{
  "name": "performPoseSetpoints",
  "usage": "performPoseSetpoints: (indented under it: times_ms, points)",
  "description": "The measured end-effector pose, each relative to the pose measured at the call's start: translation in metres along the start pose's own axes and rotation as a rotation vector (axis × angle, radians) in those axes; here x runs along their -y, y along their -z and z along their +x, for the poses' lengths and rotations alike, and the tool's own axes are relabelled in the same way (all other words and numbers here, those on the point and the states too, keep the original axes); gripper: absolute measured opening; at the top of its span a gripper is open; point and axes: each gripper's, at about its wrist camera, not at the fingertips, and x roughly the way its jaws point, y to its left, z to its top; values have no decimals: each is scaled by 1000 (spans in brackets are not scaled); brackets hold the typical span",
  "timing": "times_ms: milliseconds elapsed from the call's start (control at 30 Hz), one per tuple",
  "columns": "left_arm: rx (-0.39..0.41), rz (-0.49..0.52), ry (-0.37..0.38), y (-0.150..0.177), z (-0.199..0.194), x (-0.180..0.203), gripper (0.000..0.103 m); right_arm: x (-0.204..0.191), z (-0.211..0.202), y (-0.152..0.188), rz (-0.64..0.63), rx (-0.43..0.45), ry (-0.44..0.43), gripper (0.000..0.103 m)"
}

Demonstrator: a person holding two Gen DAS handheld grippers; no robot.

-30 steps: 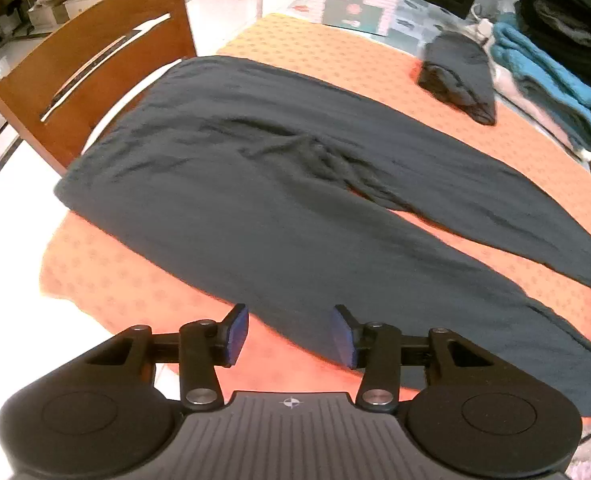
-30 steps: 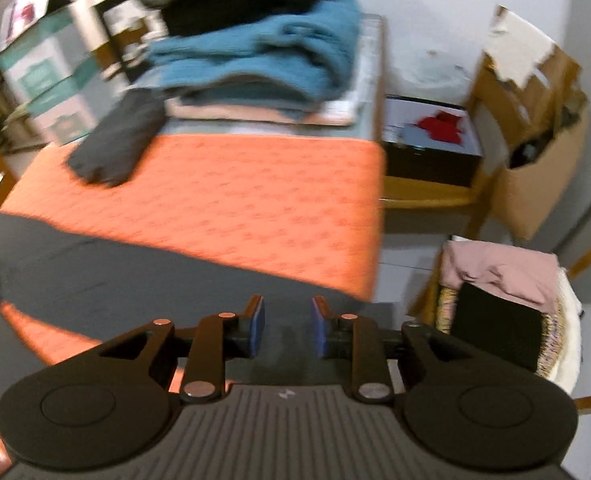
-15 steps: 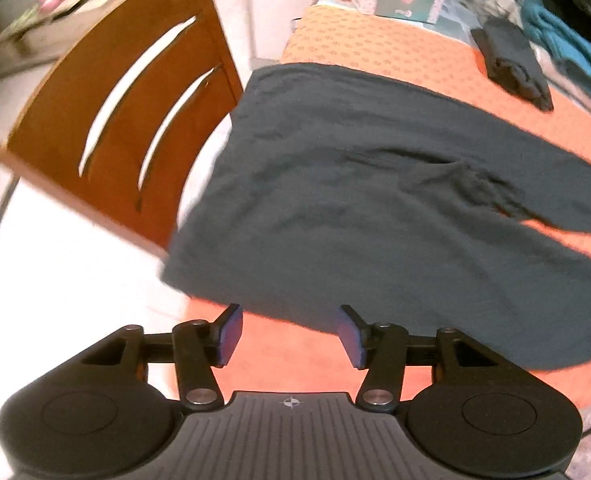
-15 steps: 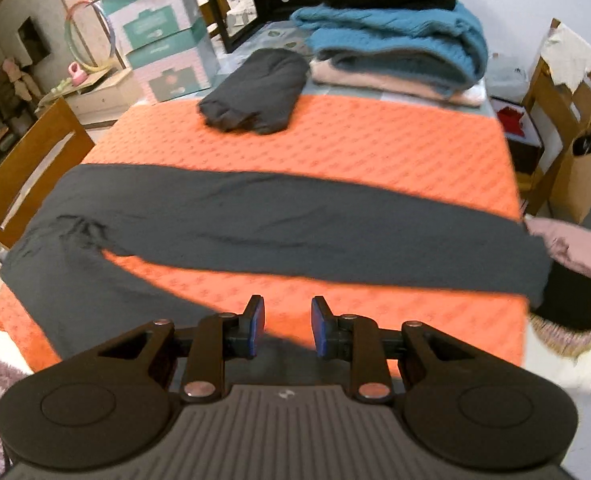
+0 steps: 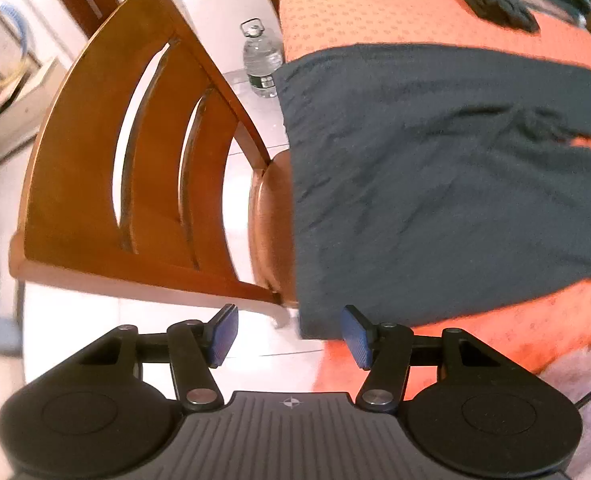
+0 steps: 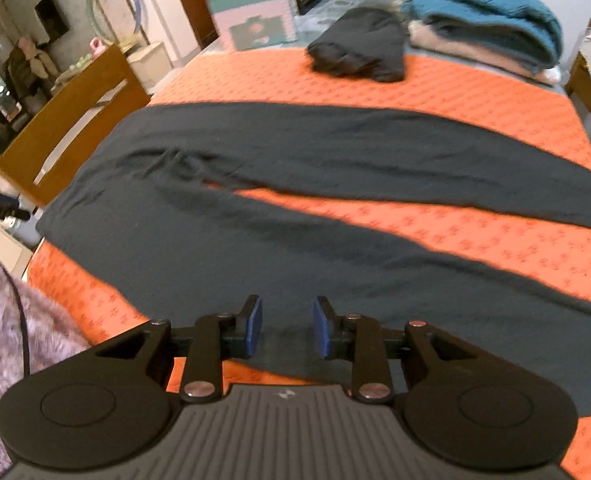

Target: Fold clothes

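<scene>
Left wrist view: tiled floor, a wooden chair [image 5: 135,168] pushed up against an orange tablecloth [image 5: 375,16], a water bottle [image 5: 261,62] on the floor behind it. The dark trousers [image 5: 435,184] lay flat on the cloth, the waistband edge at the table's chair side and slightly overhanging the seat. The left gripper [image 5: 289,334] hovered just off the near waistband corner, jaws spread wide, nothing held — the corner sat roughly between the blue pads [image 5: 223,334] but not touching either, as far as I could tell.

To do the grab well: I'd bring the jaws in along the edge so both layers of the waistband go between the pads, then pinch at the corner itself, not mid-edge, or the fold will come out skewed.

Right wrist view: same table, a teal box [image 6: 251,12] and stacked folded clothes [image 6: 483,20] at the far end, a small folded dark garment [image 6: 359,50] nearer. The trousers [image 6: 295,184] ran lengthwise across the cloth — waist towards the chair, both legs pointing to the opposite side, splayed in a narrow V with orange showing between. The right gripper [image 6: 287,330] hovered over the near leg, jaws partly open, empty. Judgement: it should take the near leg's outer edge further down so both ends lift together onto the far leg.
</scene>
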Motion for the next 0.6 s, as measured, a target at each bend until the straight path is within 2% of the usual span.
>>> performPoseSetpoints:
  times_ms: [100,167,367,600]
  points:
    - [24,100,4,4,0,0,61,-16,10,4,-12,-14,-6,34]
    - [45,177,5,8,0,5,63,-22,14,4,-31,-19,-16,38]
    - [47,389,-13,22,9,32,64,-49,22,3,-170,-48,-28,44]
    - [71,512,-25,32,18,51,63,-76,38,8,-370,-106,-24,48]
